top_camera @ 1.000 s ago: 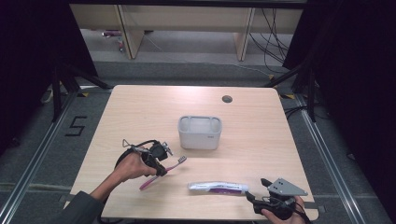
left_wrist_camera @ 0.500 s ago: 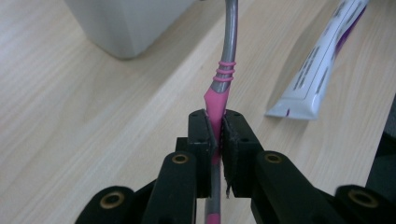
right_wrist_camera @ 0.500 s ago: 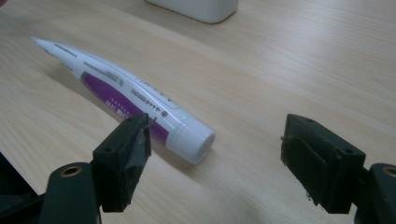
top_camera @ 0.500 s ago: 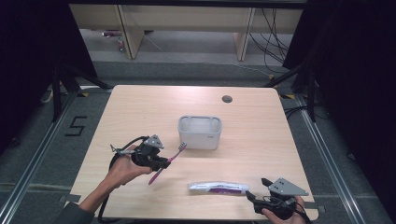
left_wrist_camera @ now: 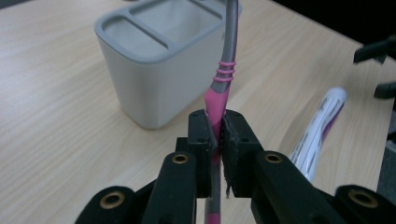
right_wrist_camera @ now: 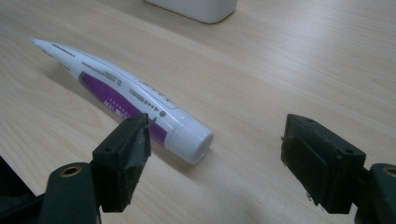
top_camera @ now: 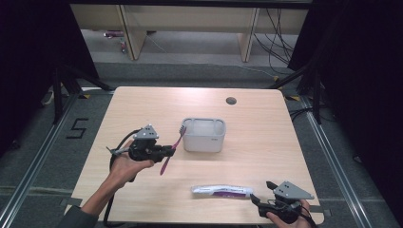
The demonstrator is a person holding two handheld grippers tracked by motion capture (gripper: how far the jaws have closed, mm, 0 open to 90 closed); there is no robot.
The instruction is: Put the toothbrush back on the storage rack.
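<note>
My left gripper has its jaws clamped on the pink handle of the toothbrush, holding it off the table. Ahead of those jaws the brush rises toward the grey holder, its head end just at the holder's near rim; from above I see the brush slanting up to that rim, with the holder just beyond the gripper. My right gripper stands wide open, holding nothing. The tube lies flat on the table, its capped end between the two jaws, closer to the left-hand one.
</note>
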